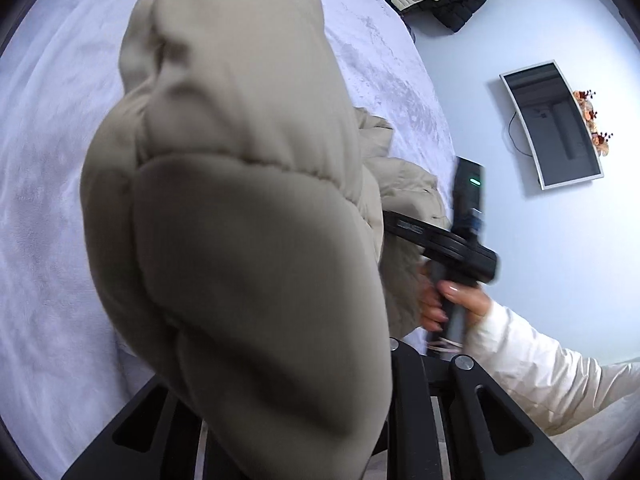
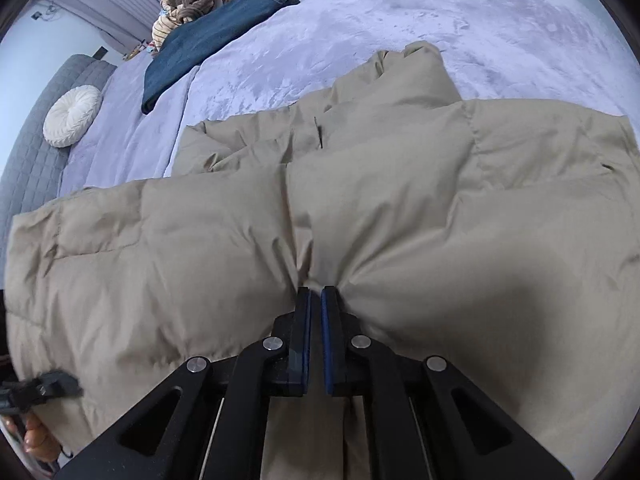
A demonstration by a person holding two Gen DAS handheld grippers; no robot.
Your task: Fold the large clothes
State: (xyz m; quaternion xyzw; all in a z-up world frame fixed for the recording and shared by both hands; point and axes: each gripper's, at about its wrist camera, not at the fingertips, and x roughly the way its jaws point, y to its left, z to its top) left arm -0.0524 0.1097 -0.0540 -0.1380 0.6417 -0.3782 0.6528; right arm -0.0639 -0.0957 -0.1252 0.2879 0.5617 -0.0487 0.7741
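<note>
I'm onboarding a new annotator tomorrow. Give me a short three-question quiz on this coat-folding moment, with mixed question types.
1. True or false: the right gripper is shut on a fold of the beige puffer coat.
2. Multiple choice: what lies on the lilac bedspread beyond the coat in the right wrist view? A) a folded pair of blue jeans B) a red suitcase C) a laptop
3. Fill the gap: in the left wrist view, a padded part of the coat covers the left gripper's ____, so its state cannot be read.

Key:
1. True.
2. A, the jeans.
3. Fingers; the coat fills the middle of that view.
</note>
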